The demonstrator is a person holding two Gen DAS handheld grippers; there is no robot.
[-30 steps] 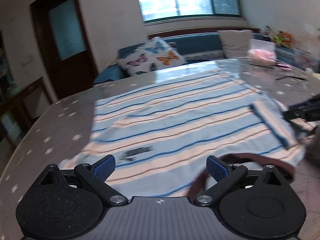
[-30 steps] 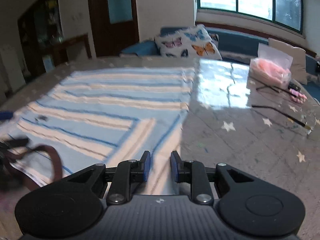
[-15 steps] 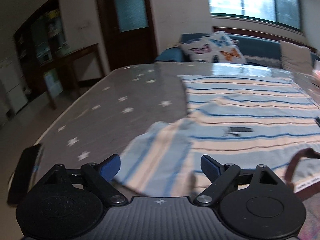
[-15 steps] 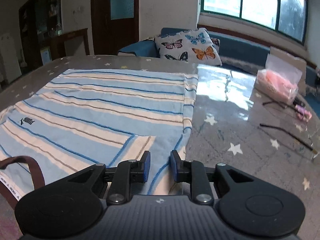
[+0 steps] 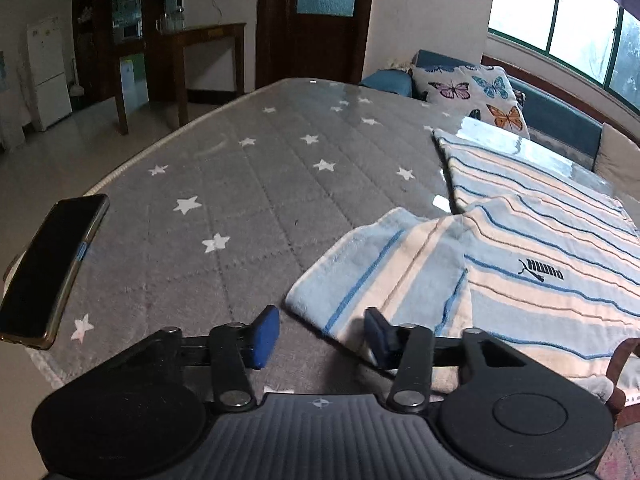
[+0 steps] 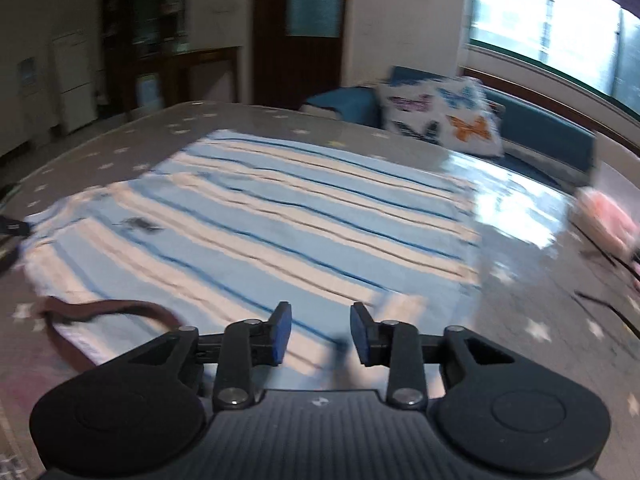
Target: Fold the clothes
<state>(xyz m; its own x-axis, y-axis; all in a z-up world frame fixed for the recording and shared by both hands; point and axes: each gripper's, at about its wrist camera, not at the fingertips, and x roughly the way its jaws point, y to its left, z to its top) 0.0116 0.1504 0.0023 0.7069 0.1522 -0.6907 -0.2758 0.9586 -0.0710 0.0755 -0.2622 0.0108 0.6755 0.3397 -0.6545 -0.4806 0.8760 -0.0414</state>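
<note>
Striped shirt [image 5: 540, 240] flat on star-print table [image 5: 240, 184], collar end toward grippers. L sleeve [image 5: 384, 264] dead ahead of left gripper [image 5: 318, 338], jaws wide, empty; sleeve axis runs away-right. Right gripper [image 6: 319, 332] part-open, empty, over hem-side edge. Nearer to sleeve: left. Chest logo w/ lettering, upside down, not legible enough to name. Phone [image 5: 48, 268] at left edge.

shirt [image 5: 540, 248]: light-blue/cream stripes, dark-blue lines | tablecloth [image 5: 248, 200]: grey, white stars | cushion [image 5: 472, 92]: white, butterflies
</note>
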